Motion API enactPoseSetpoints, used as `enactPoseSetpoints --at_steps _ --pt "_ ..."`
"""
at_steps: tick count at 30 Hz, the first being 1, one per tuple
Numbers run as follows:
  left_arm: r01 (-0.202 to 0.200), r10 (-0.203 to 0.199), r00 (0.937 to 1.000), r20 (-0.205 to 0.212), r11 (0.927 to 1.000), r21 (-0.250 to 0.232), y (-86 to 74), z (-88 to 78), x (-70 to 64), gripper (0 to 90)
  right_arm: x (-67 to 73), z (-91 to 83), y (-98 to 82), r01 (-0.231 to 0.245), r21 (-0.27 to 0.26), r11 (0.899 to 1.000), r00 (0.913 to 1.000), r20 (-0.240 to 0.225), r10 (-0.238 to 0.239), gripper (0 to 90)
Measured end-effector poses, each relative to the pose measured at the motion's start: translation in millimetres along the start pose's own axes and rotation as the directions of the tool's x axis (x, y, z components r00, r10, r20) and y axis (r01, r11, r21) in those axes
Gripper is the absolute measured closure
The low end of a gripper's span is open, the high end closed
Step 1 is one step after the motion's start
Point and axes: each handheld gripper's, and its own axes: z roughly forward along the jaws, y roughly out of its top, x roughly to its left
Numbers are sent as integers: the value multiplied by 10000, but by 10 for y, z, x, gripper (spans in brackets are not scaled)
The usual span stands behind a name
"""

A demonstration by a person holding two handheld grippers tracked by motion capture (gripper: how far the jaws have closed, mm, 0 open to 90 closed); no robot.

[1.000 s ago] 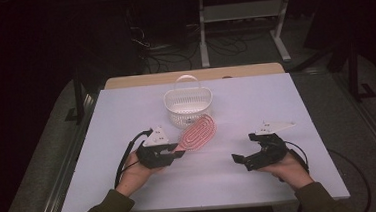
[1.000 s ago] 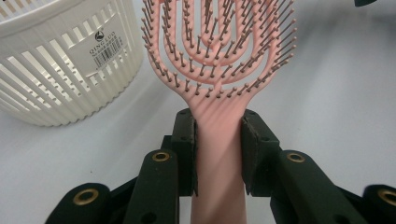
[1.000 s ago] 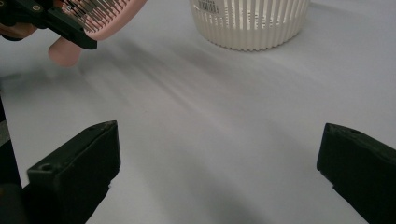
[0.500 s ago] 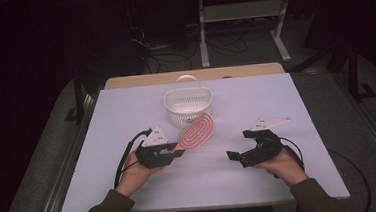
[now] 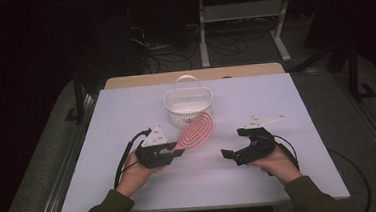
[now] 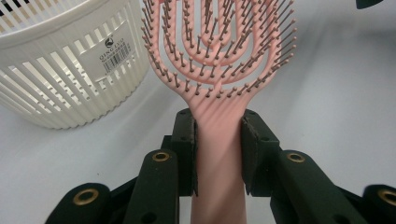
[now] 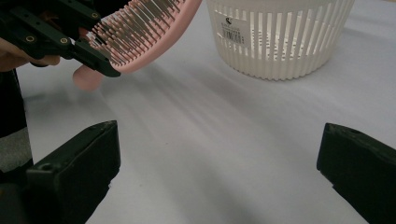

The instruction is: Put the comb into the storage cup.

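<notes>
A pale lilac-white surface (image 5: 286, 104) is seen from above, laid over a wooden top whose far edge shows behind it. The room around it is dark; cables and the legs of a light metal frame (image 5: 243, 27) are made out on the floor beyond.

A pink hairbrush (image 5: 196, 131) is held above the surface, left of its centre and just in front of a white slotted basket (image 5: 187, 102). Its long axis is set on a diagonal: the handle points back toward the person's left hand, and the oval head points away and to the right, toward the basket's near wall. In the left gripper view the bristles face the camera, and the head rises beside the basket.

The handle is clamped by the left gripper (image 6: 218, 140), its pads pressed against both sides just below the head.

The right gripper (image 5: 228, 155) is held low over the surface, well apart from the brush, with its jaws spread wide and nothing between them.
</notes>
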Motion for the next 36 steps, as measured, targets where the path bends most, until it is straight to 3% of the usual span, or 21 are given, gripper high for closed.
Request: enactPoseSetpoints --at_steps 36 --pt "45 -49 9996 -293 9999 -116 -5 -4 -21 701 116 265 201 -38 -350 9994 9989 -474 21 0"
